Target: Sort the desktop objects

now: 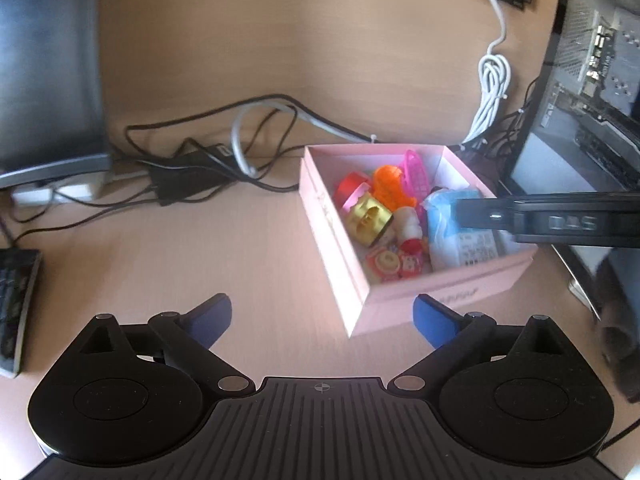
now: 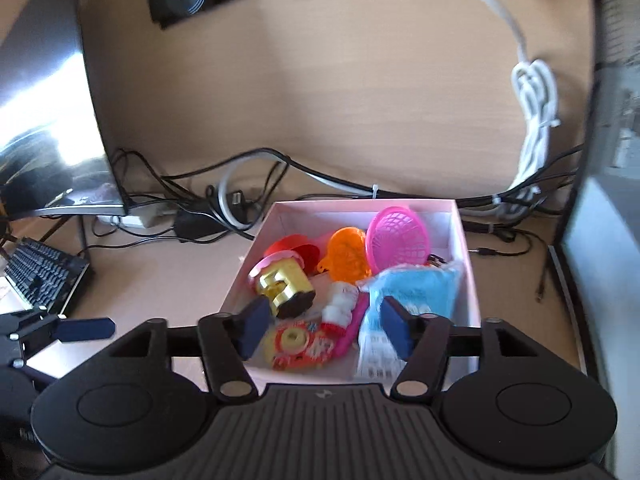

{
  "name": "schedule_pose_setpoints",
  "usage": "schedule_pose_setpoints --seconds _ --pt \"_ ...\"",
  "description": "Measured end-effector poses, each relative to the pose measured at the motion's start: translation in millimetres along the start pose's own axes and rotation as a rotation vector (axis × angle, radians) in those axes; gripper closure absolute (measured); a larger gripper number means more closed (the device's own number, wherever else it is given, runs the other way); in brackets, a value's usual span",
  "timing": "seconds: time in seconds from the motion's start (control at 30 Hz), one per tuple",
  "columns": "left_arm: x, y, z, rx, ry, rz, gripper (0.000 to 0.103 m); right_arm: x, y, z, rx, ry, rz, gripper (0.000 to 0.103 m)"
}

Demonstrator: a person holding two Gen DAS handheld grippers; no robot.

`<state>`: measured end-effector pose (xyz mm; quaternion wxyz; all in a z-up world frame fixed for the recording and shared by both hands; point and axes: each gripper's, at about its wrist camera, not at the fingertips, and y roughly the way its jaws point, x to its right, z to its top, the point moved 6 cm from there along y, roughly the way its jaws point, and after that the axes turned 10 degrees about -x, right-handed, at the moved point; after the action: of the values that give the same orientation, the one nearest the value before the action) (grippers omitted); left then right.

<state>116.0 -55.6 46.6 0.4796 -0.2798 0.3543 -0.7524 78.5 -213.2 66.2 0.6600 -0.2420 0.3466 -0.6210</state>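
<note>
My left gripper [image 1: 322,320] points forward and down, its jaws spread wide, and nothing sits between the blue pads [image 1: 212,320]. My right gripper [image 2: 324,330] also tilts down, jaws parted about halfway, blue pads [image 2: 254,326] facing each other and pressing on nothing. From my left wrist, a dark finger of the right gripper [image 1: 520,220] reaches in from the right edge. From my right wrist, one blue-tipped finger of the left gripper [image 2: 82,330] shows low at the near left.

Pink box [image 1: 348,280] of toys, open left hand-held gripper [image 1: 322,320] near
</note>
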Motion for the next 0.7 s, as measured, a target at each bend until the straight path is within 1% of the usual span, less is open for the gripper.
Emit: schedule_pose_setpoints --seconds 0.07,0.13,0.17,0.3,0.43,0.47,0.5,0.6,0.67,0.7 --pt "-3 -12 -14 0.002 0.005 0.019 0.001 -2 -17 -13 0.019 -0.011 -0.022 0.029" --pt "-8 -20 -28 -0.012 0.004 0.036 0.001 -4 -28 -27 0.017 -0.005 -0.038 0.027" --pt "-11 -23 -36 -0.024 0.002 0.043 0.001 -4 -32 -35 0.01 0.002 -0.044 0.025" --pt "-23 -29 -67 -0.062 -0.006 0.066 0.0 -11 -37 -73 -0.042 0.025 -0.066 0.023" --pt "-34 -26 -101 -0.107 -0.026 0.072 0.0 -23 -35 -113 -0.102 0.04 -0.082 0.022" --pt "-36 -24 -108 -0.115 -0.027 0.071 0.0 -26 -34 -123 -0.114 0.042 -0.086 0.018" --pt "-37 -22 -115 -0.118 -0.022 0.07 0.0 -29 -34 -133 -0.123 0.047 -0.092 0.015" --pt "-36 -14 -132 -0.119 -0.002 0.072 0.0 -35 -32 -157 -0.146 0.063 -0.112 0.012" --pt "-33 -7 -139 -0.12 0.006 0.071 0.0 -36 -31 -169 -0.155 0.069 -0.126 0.01" --pt "-32 -5 -140 -0.11 0.011 0.076 0.0 -35 -30 -174 -0.16 0.069 -0.133 0.007"
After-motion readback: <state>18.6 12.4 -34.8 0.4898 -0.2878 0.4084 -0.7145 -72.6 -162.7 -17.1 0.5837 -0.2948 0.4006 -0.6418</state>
